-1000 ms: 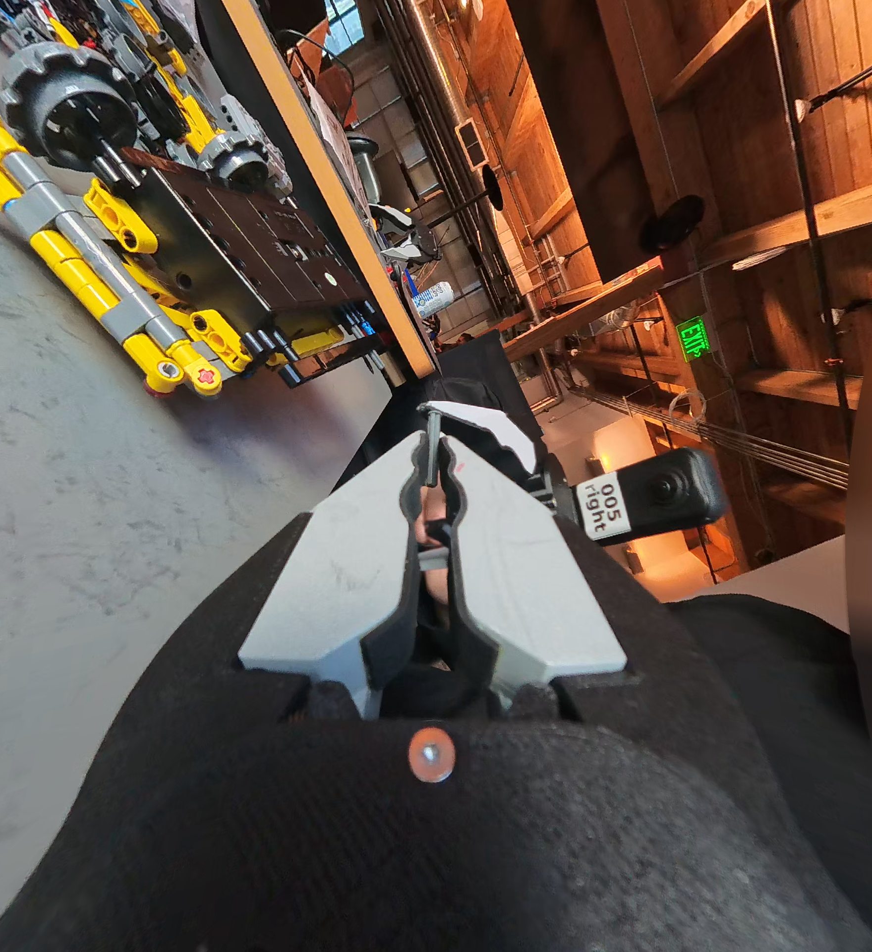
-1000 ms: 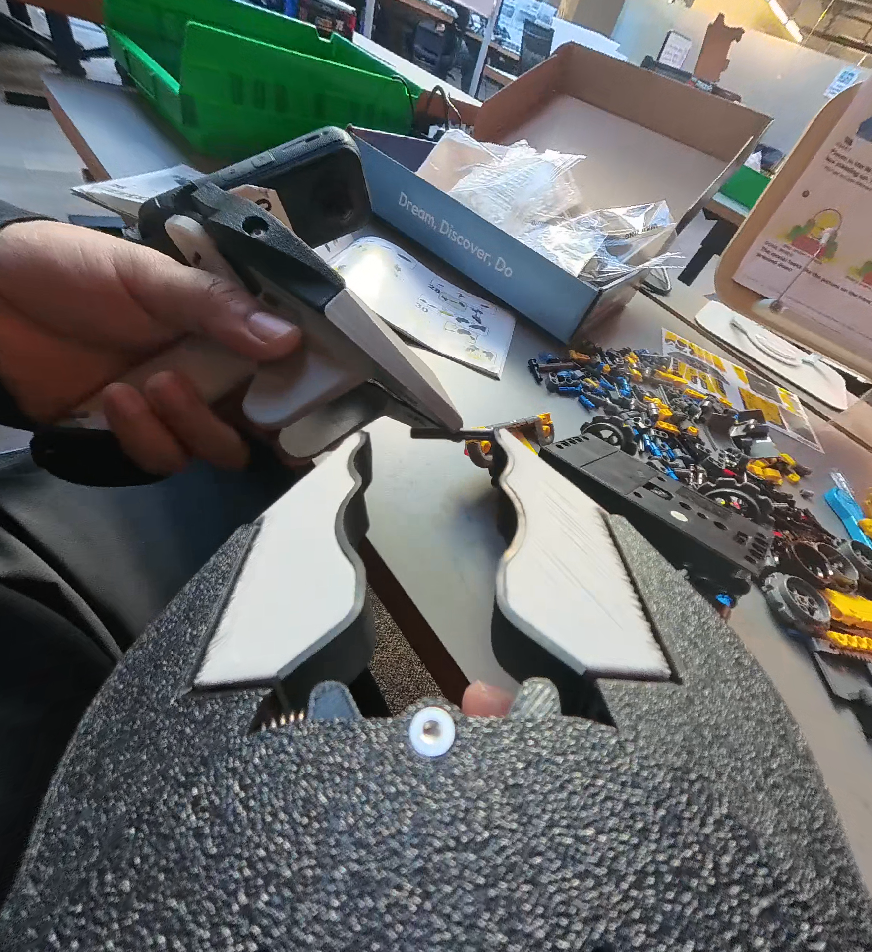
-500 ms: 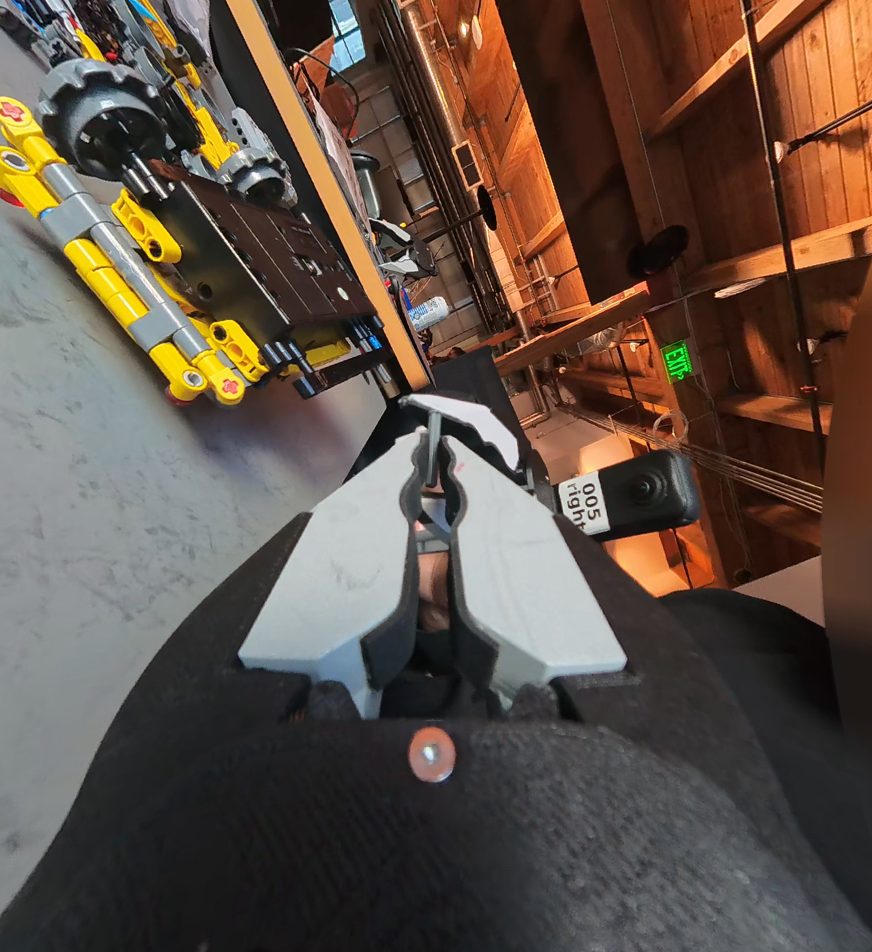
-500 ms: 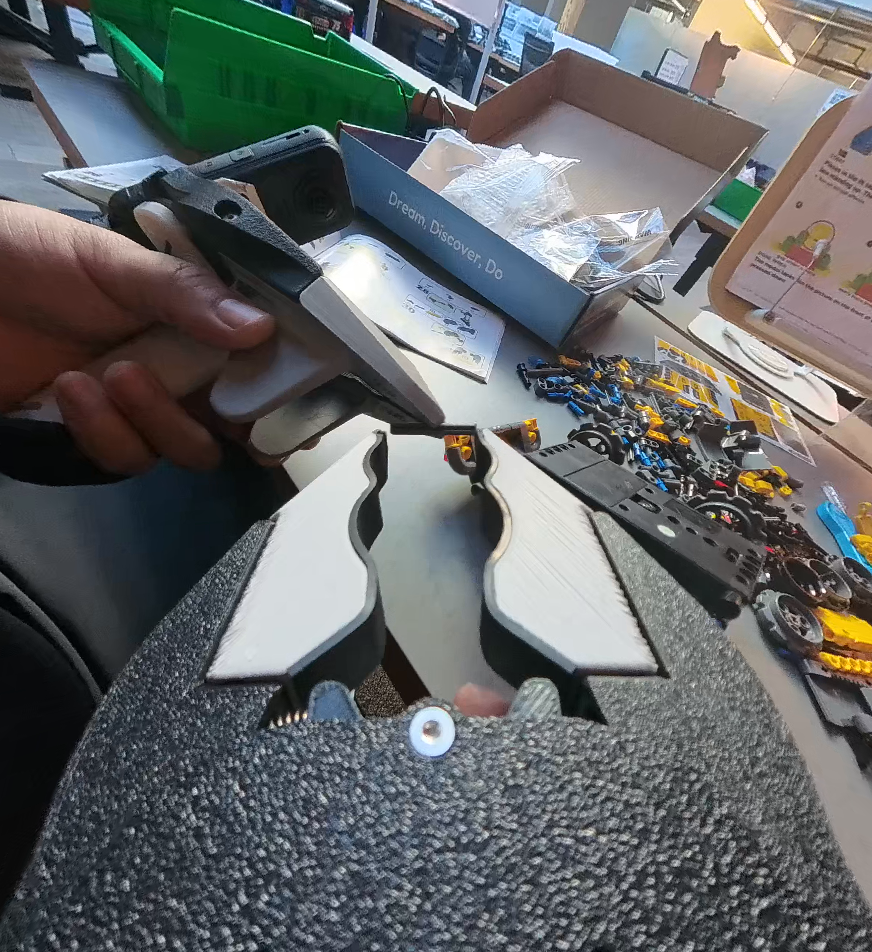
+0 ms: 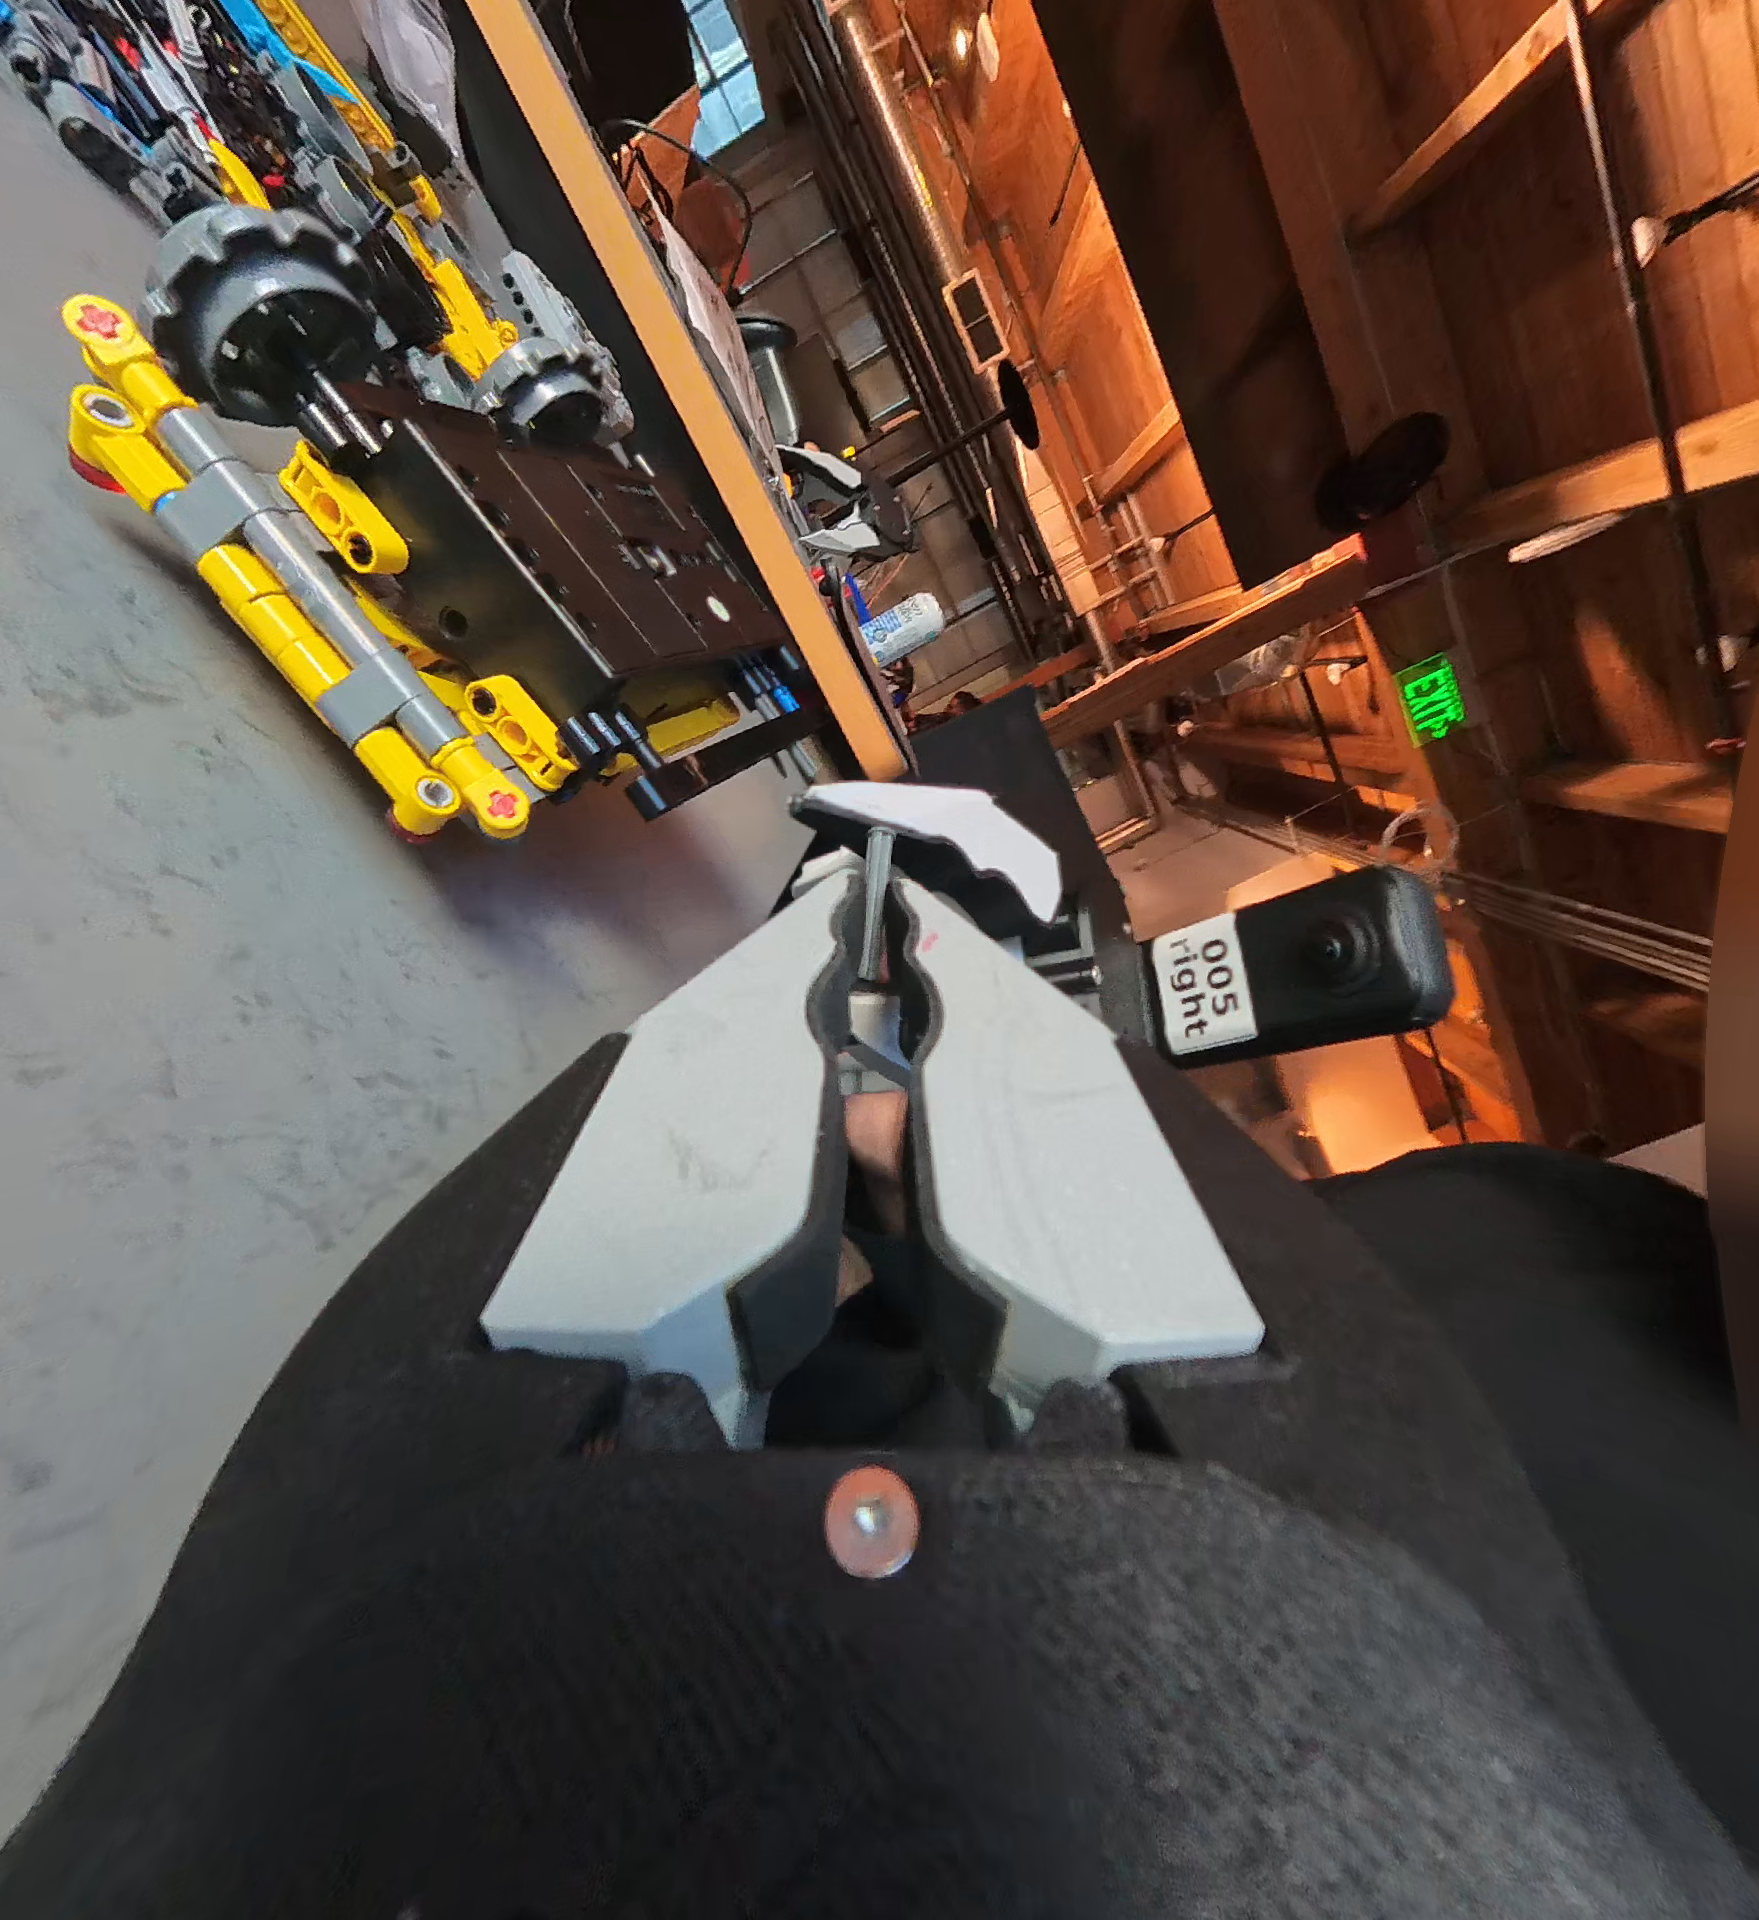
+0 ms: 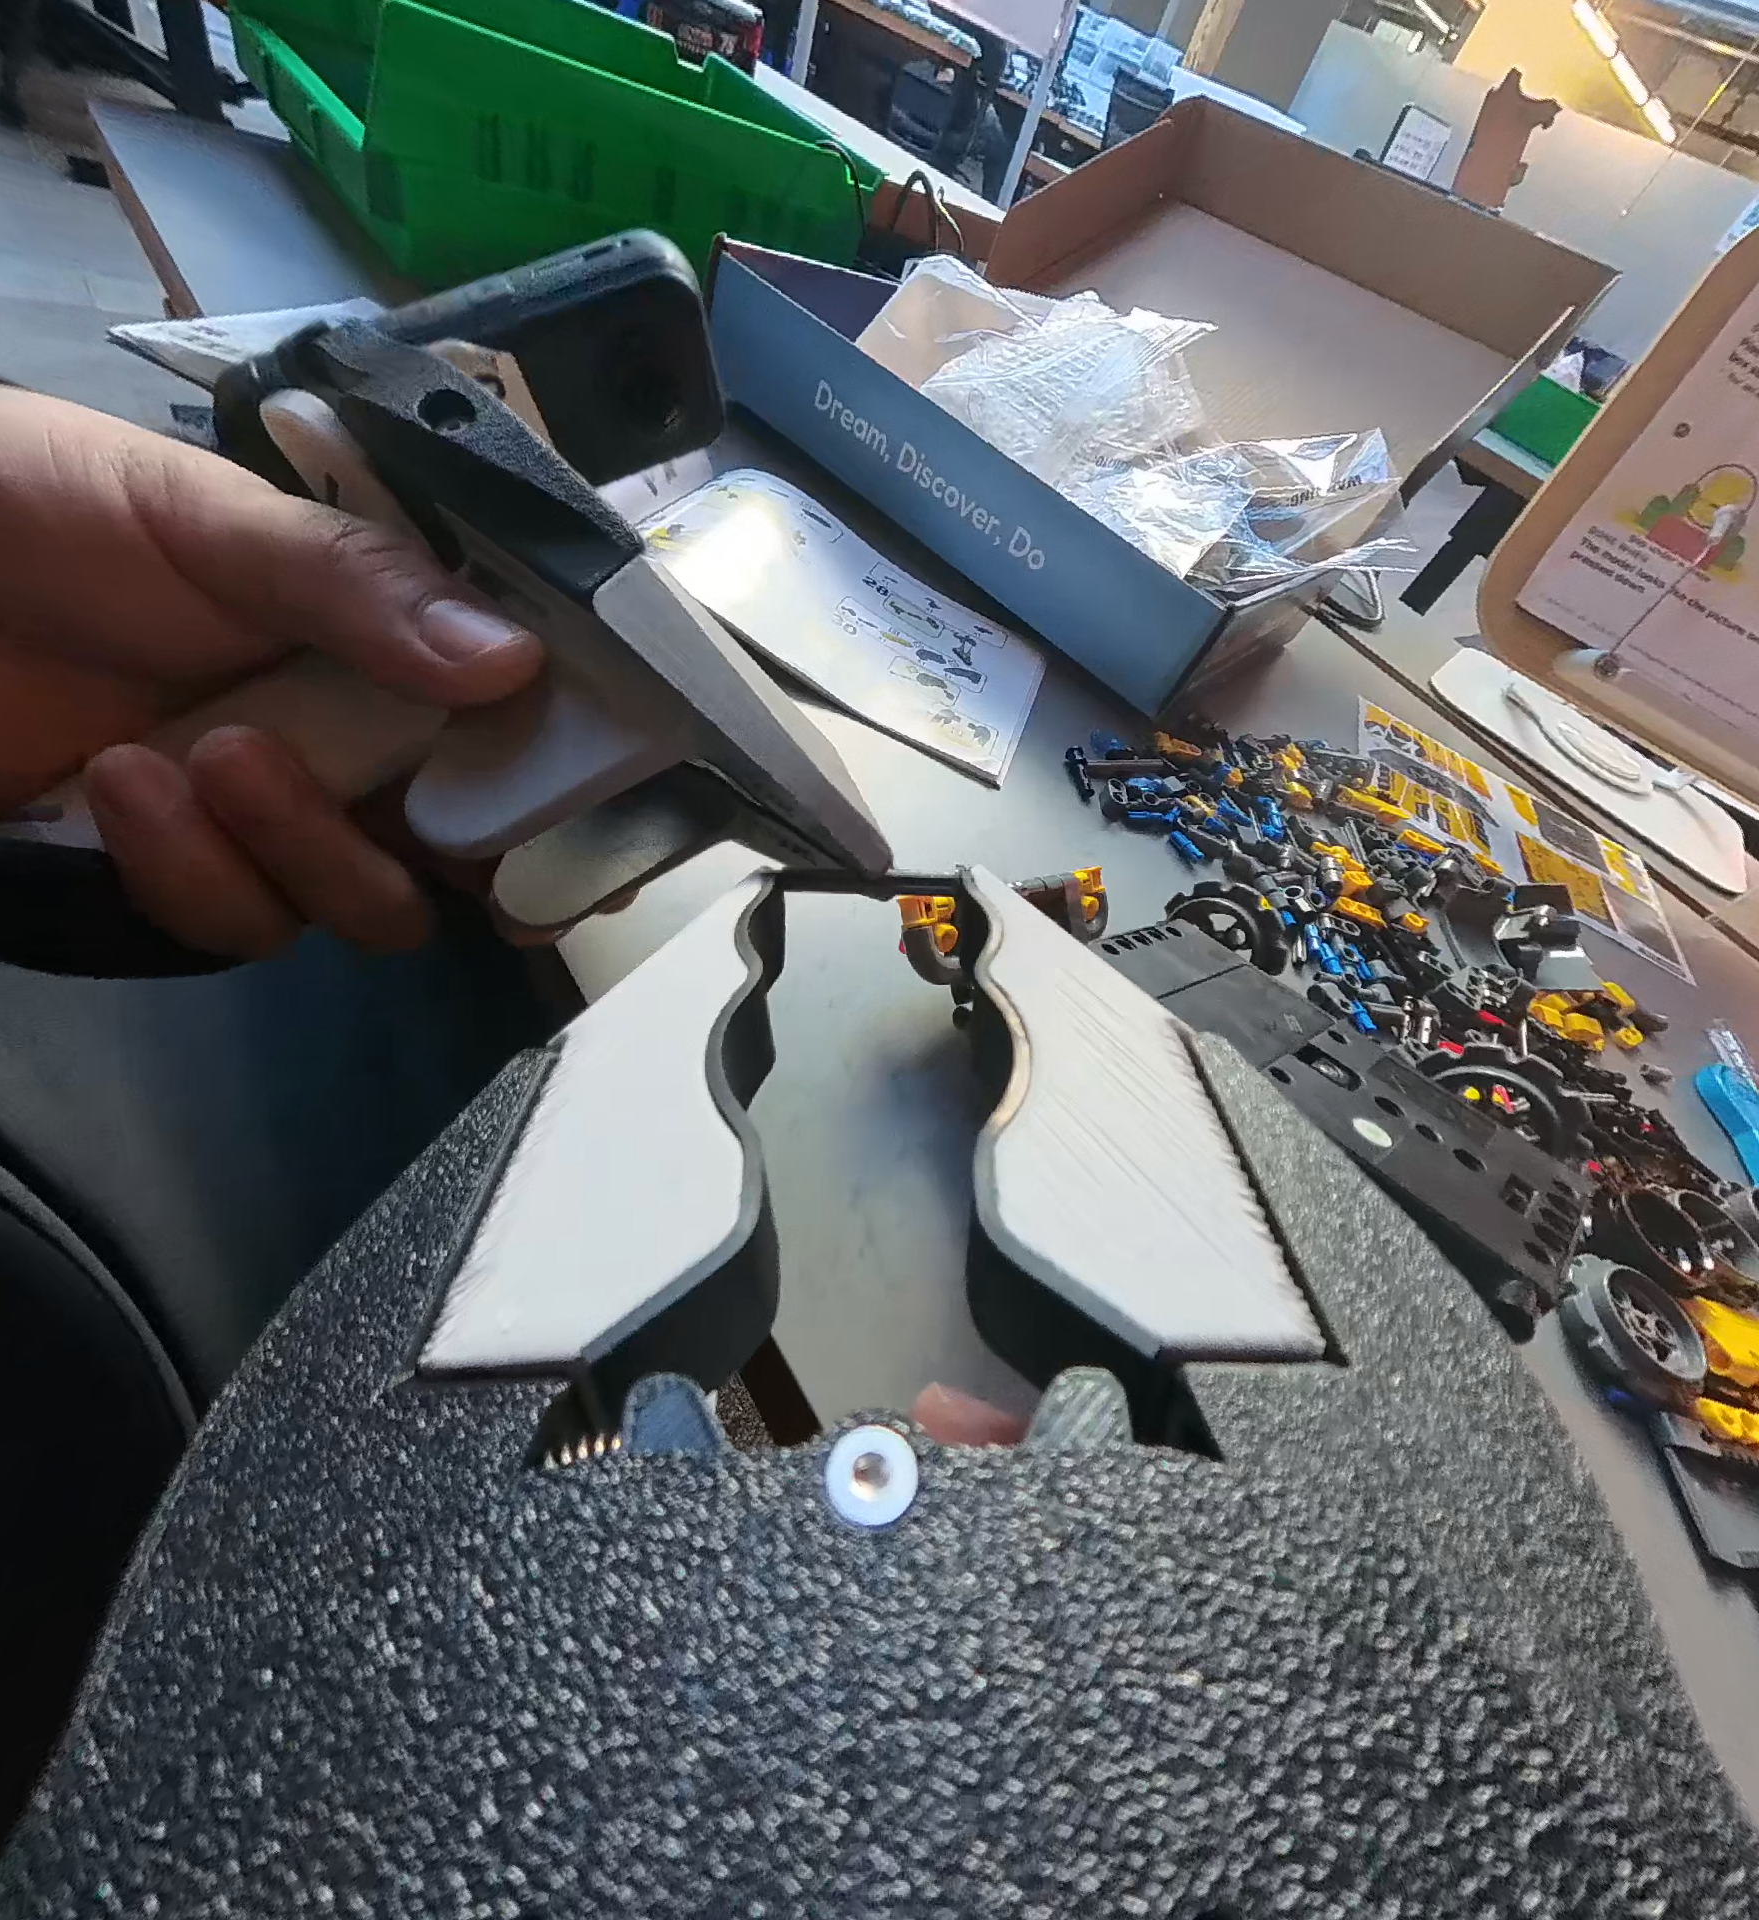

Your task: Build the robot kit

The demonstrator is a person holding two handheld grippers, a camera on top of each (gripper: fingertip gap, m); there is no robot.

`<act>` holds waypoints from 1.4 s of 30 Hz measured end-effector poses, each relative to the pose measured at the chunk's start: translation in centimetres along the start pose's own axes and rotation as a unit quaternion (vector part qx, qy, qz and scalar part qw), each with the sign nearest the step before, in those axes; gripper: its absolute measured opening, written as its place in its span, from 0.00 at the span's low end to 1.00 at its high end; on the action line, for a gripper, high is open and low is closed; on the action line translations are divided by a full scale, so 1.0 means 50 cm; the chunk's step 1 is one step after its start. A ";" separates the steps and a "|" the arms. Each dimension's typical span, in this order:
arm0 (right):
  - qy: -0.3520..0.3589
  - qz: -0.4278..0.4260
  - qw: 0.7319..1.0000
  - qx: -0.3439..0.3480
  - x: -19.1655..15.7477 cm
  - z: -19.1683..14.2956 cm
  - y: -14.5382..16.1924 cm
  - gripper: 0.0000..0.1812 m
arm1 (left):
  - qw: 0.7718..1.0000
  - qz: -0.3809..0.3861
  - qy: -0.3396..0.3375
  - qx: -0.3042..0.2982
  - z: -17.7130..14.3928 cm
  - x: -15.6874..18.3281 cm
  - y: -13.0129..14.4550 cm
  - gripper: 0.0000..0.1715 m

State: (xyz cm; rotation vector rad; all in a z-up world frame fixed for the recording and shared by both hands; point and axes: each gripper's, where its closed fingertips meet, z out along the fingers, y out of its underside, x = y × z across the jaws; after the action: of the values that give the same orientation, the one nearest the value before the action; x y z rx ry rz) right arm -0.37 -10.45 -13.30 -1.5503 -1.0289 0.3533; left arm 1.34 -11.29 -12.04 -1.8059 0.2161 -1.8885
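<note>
Left claw (image 5: 870,914) is pinching a thin dark axle (image 6: 870,881) whose free end is lying between the wide-spread fingertips of the right claw (image 6: 870,883), not yet gripped.

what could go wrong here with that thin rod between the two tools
The thin rod is pinched only at the very tip of the left tool, so it may swivel or slip. The open right tool brackets it end to end; closing could knock it loose, and it is near the table edge.
</note>
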 end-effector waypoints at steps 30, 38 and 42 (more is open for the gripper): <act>-0.088 -0.096 0.991 0.017 -0.046 -0.023 0.000 0.18 | 0.992 0.042 0.027 -0.112 -0.017 0.012 0.034 0.08; -0.093 -0.115 0.989 0.020 -0.056 -0.025 0.001 0.18 | 0.987 0.065 0.028 -0.143 -0.013 0.013 0.057 0.06; -0.096 -0.139 0.985 0.019 -0.061 -0.028 0.002 0.18 | 0.985 0.070 0.032 -0.157 -0.014 0.014 0.065 0.05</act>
State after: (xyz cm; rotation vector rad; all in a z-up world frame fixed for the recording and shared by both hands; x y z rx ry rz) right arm -1.05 -13.69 -13.98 -1.3338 -1.3622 0.3293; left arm 1.49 -14.57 -12.98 -1.8724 0.6798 -1.8951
